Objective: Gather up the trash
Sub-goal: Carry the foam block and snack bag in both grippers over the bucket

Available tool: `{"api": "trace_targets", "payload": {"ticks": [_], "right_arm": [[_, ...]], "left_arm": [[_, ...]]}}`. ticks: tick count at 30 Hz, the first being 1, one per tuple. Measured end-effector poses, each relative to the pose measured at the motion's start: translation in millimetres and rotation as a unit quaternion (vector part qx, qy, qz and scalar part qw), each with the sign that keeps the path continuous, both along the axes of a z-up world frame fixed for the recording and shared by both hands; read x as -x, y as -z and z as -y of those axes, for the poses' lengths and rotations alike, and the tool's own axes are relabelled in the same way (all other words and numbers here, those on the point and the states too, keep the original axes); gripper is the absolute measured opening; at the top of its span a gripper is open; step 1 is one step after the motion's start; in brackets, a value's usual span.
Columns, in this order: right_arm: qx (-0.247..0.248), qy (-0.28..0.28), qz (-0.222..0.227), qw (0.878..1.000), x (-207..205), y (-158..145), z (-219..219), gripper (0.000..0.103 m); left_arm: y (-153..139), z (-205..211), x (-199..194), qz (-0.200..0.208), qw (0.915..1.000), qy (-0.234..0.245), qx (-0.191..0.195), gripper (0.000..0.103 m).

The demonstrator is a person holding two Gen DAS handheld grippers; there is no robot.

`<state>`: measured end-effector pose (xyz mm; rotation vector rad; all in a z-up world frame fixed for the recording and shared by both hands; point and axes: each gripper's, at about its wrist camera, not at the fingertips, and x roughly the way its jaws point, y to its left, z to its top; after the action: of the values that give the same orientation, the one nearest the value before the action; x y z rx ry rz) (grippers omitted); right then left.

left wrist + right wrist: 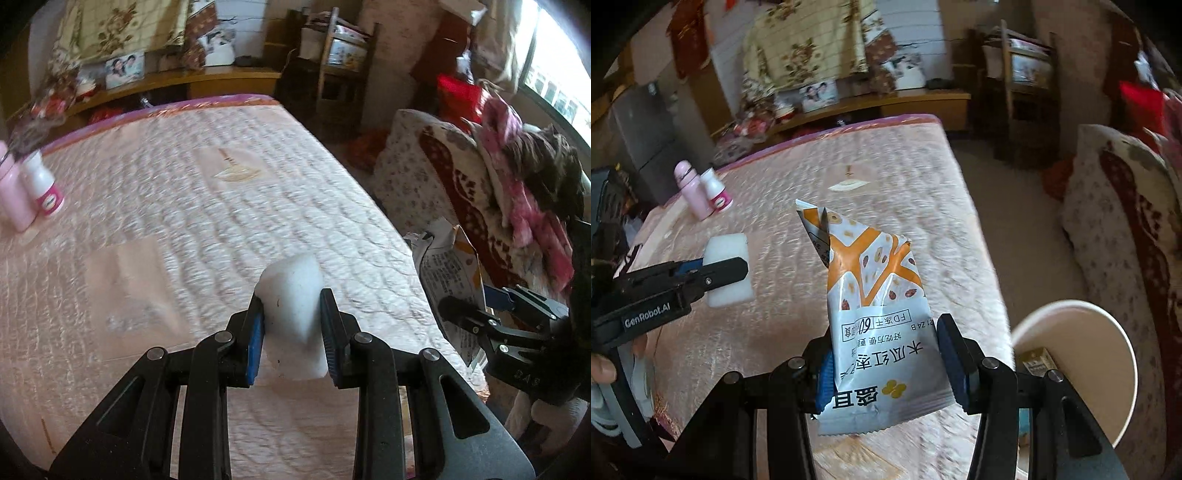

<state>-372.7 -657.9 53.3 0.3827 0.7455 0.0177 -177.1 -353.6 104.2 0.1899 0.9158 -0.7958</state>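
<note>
Clamped between the blue pads of the left gripper (291,325), a white foam block (293,317) is sitting lifted above the quilted bedspread (184,206), the jaws pressing on its two sides; the right wrist view is showing the same block from the side, held clear of the bed. Just to the right, the right gripper (886,362) is pinching an empty snack wrapper (875,306), orange and white with printed text, which is standing upright out of the jaws with its torn top pointing away. Both pieces of trash are therefore looking already picked up and not yet dropped. Near the right gripper, off the edge of the bed, a white paper bucket (1123,369) is standing open, and something boxy and tan is already lying inside it, so at least one item seems to be collected. By my reading, the bucket is serving as the bin, and what is remaining is to carry the wrapper and then the foam over its rim and let go. A pink bottle (692,192) and a small white bottle (716,192) are standing together, well apart from both grippers; whether they count as trash I cannot tell.
</note>
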Motion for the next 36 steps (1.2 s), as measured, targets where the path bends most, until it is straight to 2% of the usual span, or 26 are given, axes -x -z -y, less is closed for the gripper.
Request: {"api": "trace_targets", "payload": {"ticks": [9,22,36], "right_arm": [[-0.013,0.050,0.003,0.999,35,7,34,0.048],[-0.018,0.118,-0.027,0.993,76,33,87,0.048],[-0.041,0.181,-0.050,0.981,113,66,142,0.049]], "left_arm": [[-2,41,31,0.008,0.9992,0.040,0.001,0.025],[5,110,70,-0.021,0.9944,0.103,0.012,0.026],[21,171,104,-0.029,0.9877,0.154,-0.008,0.026]]}}
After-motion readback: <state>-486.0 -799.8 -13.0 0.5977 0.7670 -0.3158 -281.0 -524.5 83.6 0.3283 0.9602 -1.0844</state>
